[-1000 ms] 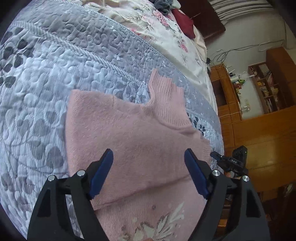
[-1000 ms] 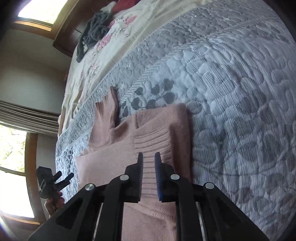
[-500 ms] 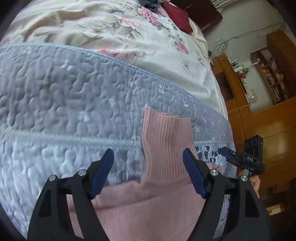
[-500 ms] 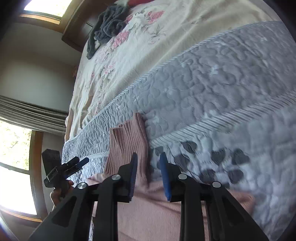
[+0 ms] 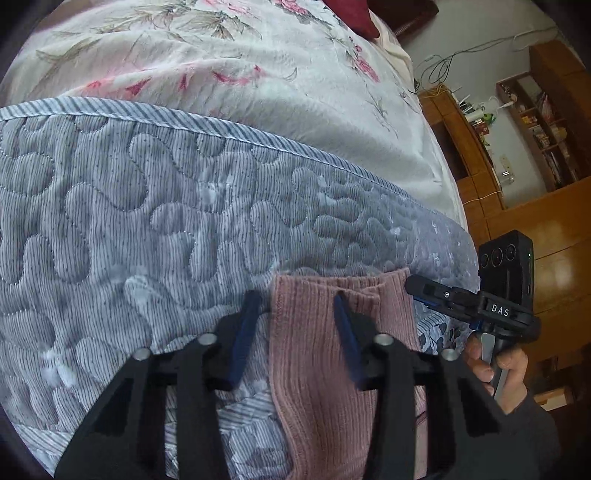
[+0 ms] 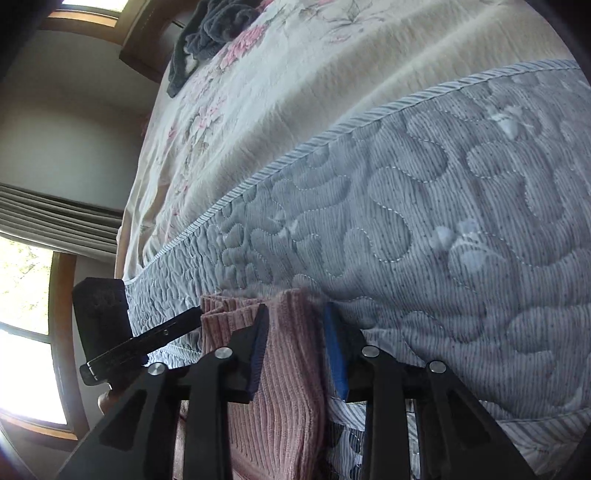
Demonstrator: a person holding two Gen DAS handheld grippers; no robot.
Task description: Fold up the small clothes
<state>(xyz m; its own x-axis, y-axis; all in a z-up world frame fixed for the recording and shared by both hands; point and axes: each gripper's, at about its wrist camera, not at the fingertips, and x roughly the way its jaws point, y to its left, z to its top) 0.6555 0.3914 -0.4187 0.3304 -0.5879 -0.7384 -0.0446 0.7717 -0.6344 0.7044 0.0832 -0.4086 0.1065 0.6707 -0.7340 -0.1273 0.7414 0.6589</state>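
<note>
- You have one pink sweater (image 5: 325, 354) on the grey quilt (image 5: 147, 221) of the bed, its ribbed collar toward the far side.
- Two tongs: left tongs (image 5: 295, 317) and right tongs (image 6: 295, 325) both stand apart around the collar, not gripping.
- Only the left view shows your hand (image 5: 495, 369); only the right view shows a dark cloth (image 6: 210, 26).

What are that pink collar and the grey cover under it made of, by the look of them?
The pink collar looks like soft ribbed knit, likely wool or acrylic: fine parallel ridges, matte and a little fuzzy. The grey cover looks like a quilted cotton-type cloth: thin woven stripes, puffy stitched curves, no shine. The exact fibres cannot be told from the pictures.
</note>
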